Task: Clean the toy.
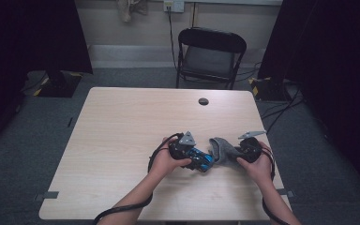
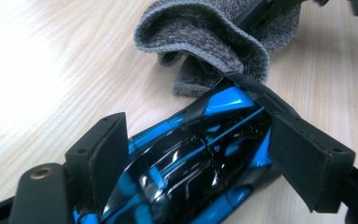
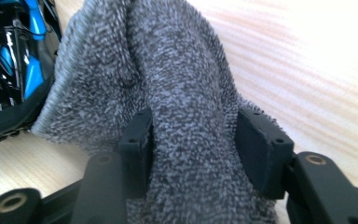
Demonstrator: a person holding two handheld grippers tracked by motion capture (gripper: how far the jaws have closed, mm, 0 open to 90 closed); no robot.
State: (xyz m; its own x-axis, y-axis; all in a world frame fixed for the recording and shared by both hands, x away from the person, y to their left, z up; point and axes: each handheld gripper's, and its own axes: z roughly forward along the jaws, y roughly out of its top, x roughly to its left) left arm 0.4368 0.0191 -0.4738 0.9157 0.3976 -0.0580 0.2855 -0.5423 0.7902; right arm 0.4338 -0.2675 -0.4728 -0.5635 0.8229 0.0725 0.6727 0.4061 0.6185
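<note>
**Two grippers on a toy car and a grey sock, near the front of the table**

High view: The person's hands come in from the bottom edge. The left gripper (image 1: 201,161) and the right gripper (image 1: 236,152) meet over the front part of the light wooden table (image 1: 122,136). Between them lie the glossy black and blue toy car body (image 1: 201,161) and the grey knitted sock (image 1: 221,149), which touch each other. A black folding chair (image 1: 210,55) stands behind the table.

Left gripper view: The left gripper (image 2: 191,154) has its two black jaws on both sides of the black and blue toy car body (image 2: 191,158), and the pads lie against its sides, so the gripper is clamped on it. The nose of the car points to the open cuff of the grey sock (image 2: 205,42), and the sock's edge hangs over the car's front end. The sock lies on the wooden table (image 2: 42,70).

Right gripper view: The right gripper (image 3: 193,140) has the grey sock (image 3: 168,74) between its jaws. The left pad touches the cloth, but the right pad seems to stand a little away from it, so the jaws are apart and do not squeeze. The toy car (image 3: 9,60) lies just beside the sock, at the top left.
</note>
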